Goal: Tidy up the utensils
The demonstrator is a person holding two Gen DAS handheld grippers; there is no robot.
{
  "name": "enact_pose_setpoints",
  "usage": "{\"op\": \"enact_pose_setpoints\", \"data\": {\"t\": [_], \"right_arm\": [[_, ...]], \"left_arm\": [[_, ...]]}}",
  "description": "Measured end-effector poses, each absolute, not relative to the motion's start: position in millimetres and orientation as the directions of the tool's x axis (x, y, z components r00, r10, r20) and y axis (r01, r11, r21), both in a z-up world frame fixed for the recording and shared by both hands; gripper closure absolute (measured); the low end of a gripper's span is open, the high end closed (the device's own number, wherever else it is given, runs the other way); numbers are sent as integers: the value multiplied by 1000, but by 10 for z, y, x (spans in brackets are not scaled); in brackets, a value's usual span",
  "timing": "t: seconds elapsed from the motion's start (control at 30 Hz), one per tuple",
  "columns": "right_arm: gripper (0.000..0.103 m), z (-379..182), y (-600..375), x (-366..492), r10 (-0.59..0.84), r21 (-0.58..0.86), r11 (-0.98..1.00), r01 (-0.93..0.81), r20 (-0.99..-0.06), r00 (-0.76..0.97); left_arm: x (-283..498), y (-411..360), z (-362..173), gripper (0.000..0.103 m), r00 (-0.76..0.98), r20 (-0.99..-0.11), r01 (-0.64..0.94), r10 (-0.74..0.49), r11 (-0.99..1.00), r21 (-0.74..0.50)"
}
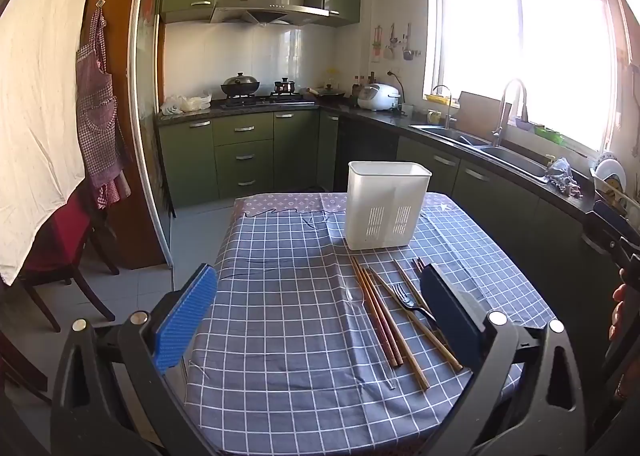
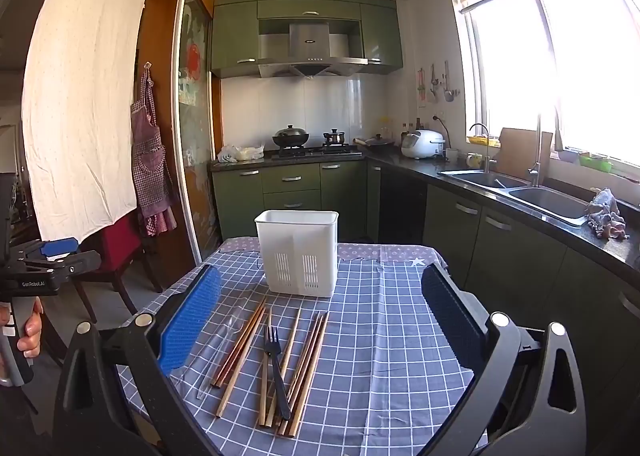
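We see a white plastic utensil holder (image 2: pixel 298 252) standing upright near the far edge of the table (image 2: pixel 392 336), its front wall pierced by two slotted vent panels and a divider visible inside. Nearer us, toward the table's left half in the right wrist view, lies a loose spread of wooden chopsticks (image 2: pixel 296 368) — pale, reddish and dark brown — running roughly front to back. A black fork (image 2: pixel 275 368) rests across them, tines toward the holder, and a clear plastic piece (image 2: pixel 224 344), hard to make out, lies at their left side. Between holder and chopsticks we find a strip of bare checked cloth; the table's right half is bare cloth too.

Our left gripper (image 1: pixel 320 320) hangs above the near edge with jaws wide, holding nothing. Our right gripper (image 2: pixel 320 320) is likewise spread wide.
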State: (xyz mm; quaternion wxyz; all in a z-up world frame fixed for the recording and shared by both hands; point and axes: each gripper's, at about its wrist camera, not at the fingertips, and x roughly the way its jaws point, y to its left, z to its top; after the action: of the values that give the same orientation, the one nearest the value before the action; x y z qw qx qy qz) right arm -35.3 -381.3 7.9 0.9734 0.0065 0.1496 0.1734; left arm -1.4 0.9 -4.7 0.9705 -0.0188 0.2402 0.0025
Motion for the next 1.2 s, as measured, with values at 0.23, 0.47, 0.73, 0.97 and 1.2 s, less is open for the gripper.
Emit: {"op": "enact_pose_setpoints", "data": {"t": [0.23, 0.47, 0.73, 0.97, 1.2], "right_arm": [[4, 28, -3764, -312, 341, 70, 939, -336, -295, 893], [4, 39, -3783, -297, 341, 76, 939, -334, -299, 891], [4, 56, -3819, -300, 343, 80, 939, -335, -299, 891], [4, 66, -3822, -300, 344, 81, 939, -335, -303, 889], [4, 71, -3841, -285, 341, 83, 940, -332, -307, 888]], "left_arm": [[-23, 14, -71, 6, 885, -466, -10, -8, 999, -36], [-13, 3, -110, 6, 881, -473, -7, -10, 999, -35], [-12, 2, -123, 6, 879, -476, -7, -12, 999, -38], [-13, -5, -123, 6, 879, -477, -7, -12, 999, -38], [-13, -5, -122, 6, 878, -478, -6, -13, 999, -38]]}}
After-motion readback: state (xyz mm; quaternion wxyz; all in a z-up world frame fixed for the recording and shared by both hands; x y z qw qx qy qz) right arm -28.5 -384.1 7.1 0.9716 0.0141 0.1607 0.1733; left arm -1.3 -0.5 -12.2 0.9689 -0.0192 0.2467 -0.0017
